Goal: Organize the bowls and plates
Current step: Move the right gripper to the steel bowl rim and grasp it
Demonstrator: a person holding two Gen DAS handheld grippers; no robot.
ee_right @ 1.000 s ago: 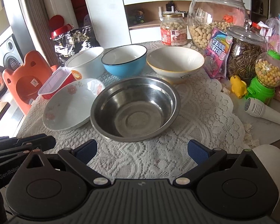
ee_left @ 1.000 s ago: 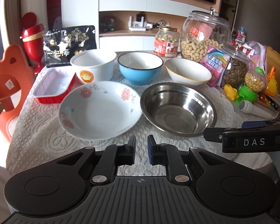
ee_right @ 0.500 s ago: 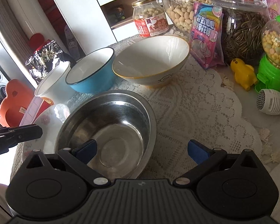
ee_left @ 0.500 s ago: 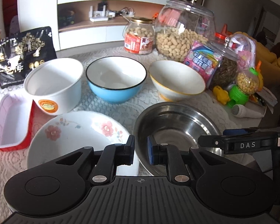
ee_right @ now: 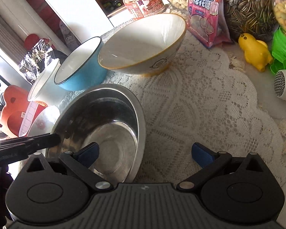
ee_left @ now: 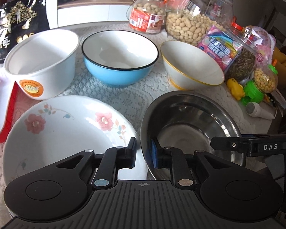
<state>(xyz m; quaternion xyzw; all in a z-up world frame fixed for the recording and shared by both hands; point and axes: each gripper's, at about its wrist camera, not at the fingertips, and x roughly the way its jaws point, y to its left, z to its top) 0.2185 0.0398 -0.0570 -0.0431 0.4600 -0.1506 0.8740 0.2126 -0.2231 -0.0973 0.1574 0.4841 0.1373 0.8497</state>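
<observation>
Both claws are down over the round stainless-steel bowl point(ee_left: 190, 126), which sits low and right of centre in the left wrist view, its rim just beside the white floral-patterned plate point(ee_left: 66, 131) at lower left. The left claw point(ee_left: 143, 155) has just been parting its jaws to a narrow gap, and the steel rim runs straight up through that gap; whether the blue pads press on it is hard to say, and they look just clear. In the right wrist view the right claw point(ee_right: 145, 152) stands wide, one finger over the bowl's inside at lower centre, the other over the lace-covered tabletop point(ee_right: 209, 105), so the near wall sits between them with nothing held.

That bowl looks thin, light and stiff, but polished and slick, so a pinch on the rolled rim, one pad inside and one outside, seems the safest hold. The plate is likely heavier and breakable, and its shallow lip gives little to bite on.

Across the upper half of the left view stand the white paper tub with an orange sticker point(ee_left: 42, 64), the blue enamel bowl with a dark rim point(ee_left: 120, 57) and the white ceramic bowl with a yellow rim point(ee_left: 192, 64). The ceramic bowl probably chips easily, while the tub would crush under a hard squeeze.
</observation>
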